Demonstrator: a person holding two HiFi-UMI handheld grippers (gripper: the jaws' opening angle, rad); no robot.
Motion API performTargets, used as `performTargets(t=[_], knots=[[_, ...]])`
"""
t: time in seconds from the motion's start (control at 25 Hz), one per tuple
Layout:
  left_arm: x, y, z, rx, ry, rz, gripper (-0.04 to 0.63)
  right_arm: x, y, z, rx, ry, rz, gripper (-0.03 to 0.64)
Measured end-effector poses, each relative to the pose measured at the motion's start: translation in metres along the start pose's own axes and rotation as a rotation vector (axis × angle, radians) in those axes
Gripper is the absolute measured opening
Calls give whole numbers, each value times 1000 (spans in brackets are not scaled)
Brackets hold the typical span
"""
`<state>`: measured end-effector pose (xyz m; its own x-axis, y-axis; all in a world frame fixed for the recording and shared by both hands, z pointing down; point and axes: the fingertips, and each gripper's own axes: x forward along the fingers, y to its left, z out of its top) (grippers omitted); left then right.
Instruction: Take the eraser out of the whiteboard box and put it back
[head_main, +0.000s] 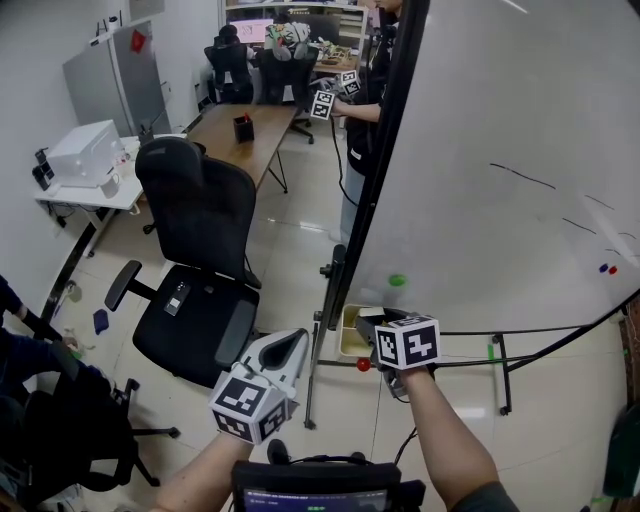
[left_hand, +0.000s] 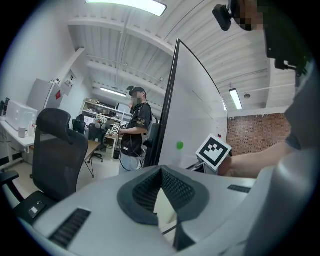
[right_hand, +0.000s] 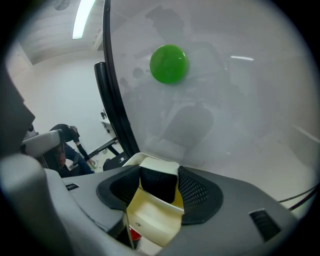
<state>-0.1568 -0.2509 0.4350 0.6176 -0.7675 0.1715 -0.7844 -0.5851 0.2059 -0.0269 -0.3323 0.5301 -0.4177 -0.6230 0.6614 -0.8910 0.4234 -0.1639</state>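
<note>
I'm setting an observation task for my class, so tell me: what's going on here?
A person holds a gripper in each hand. The right gripper reaches into the cream plastic box at the bottom edge of the large whiteboard, its jaws closed on the black block eraser there. The left gripper hangs shut and empty near the black office chair.

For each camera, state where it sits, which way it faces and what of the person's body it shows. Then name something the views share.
Head view: on the person's head, facing steeply down along the whiteboard; shows left gripper, right gripper, both forearms.
Left gripper view: on the left gripper, facing roughly level past the whiteboard's edge; shows the right forearm.
Right gripper view: on the right gripper, tilted down at the box, eraser between its jaws; no arm.
Shared: the green magnet, in all three.
</note>
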Motion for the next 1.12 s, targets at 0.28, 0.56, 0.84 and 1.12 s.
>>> performTargets(t=[0.28,0.56,0.84,1.12], knots=[[-13,-2,5,-1,-8,5,37,-6,5,1,-2,-27,8,272],[-26,-3,12,35,-22,82,37,-37,6,2,3,-134,51,302],[-40,-56,31,31,-84,146,37,-135,7,6,-33,-297,182,302],[-44,-140,50,27,-160,165,37,-272,-13,6,-60,-544,289,127]])
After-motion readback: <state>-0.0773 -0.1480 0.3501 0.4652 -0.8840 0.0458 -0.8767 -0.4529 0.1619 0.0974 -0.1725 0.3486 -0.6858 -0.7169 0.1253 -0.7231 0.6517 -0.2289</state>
